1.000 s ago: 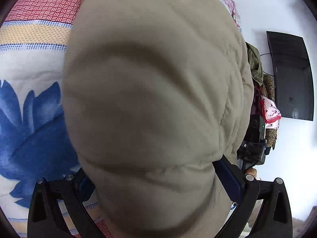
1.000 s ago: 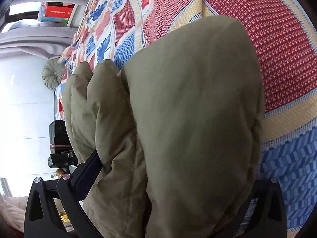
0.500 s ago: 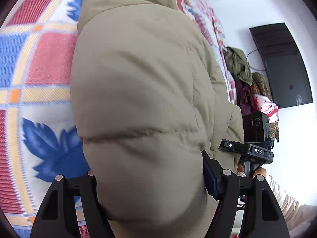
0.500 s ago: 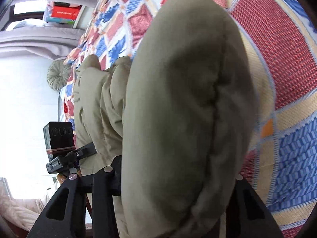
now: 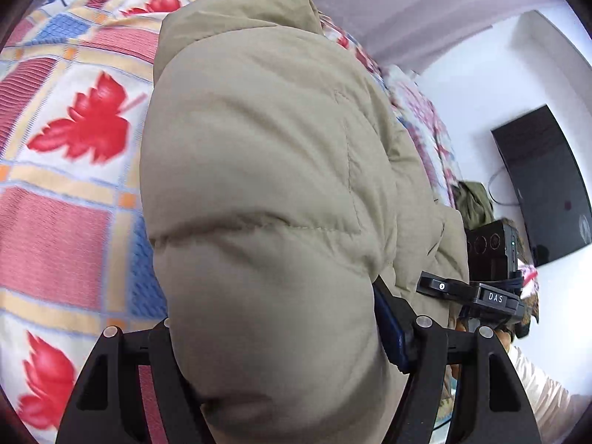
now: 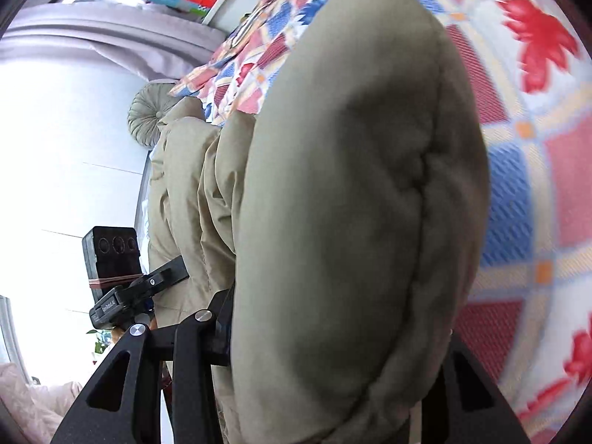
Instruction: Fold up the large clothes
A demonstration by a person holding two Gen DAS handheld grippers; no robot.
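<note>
A puffy khaki jacket (image 6: 340, 222) is clamped between the black fingers of the right gripper (image 6: 333, 362). A leaf-patterned bedspread (image 6: 525, 170) is seen toward three o'clock, the other gripper (image 6: 122, 296) toward nine.

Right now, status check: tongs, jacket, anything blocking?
Left tongs shut on jacket. Right tongs shut on jacket. Jacket over the quilt. Nothing blocking.

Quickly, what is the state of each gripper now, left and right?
Left gripper: closed on the beige puffer jacket.
Right gripper: closed on the same jacket, on another padded fold.
</note>
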